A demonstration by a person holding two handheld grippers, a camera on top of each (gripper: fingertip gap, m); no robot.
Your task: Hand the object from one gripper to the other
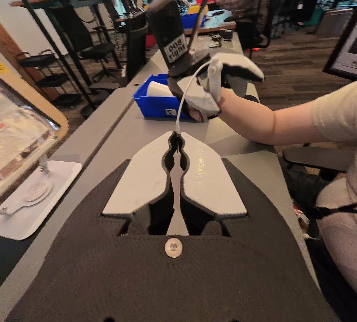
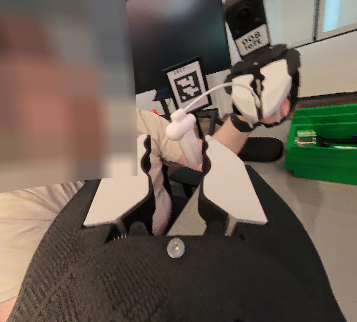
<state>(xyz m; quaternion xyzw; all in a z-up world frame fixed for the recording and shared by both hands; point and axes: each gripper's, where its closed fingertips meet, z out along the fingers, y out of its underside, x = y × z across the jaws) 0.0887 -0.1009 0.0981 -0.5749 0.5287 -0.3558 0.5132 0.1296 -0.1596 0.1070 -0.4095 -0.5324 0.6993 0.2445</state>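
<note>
The object is a white cable point(image 1: 185, 92) with a white adapter body point(image 2: 183, 141) on one end. My left gripper point(image 1: 176, 135) is shut on the cable's small plug end, above the grey table point(image 1: 119, 139). It also shows in the right wrist view point(image 2: 257, 90), holding the cable. My right gripper point(image 2: 176, 139) is open, its fingers on either side of the adapter body, which rests against the right-hand finger. In the left wrist view the right gripper point(image 1: 228, 89) is held up ahead, with the adapter point(image 1: 214, 79) between its fingers.
A blue bin point(image 1: 154, 104) stands on the table behind the right gripper. A green bin point(image 2: 318, 158) with small parts sits to the right. A white tray point(image 1: 38, 206) lies at the left. A framed marker card point(image 2: 189, 85) and a dark monitor stand behind.
</note>
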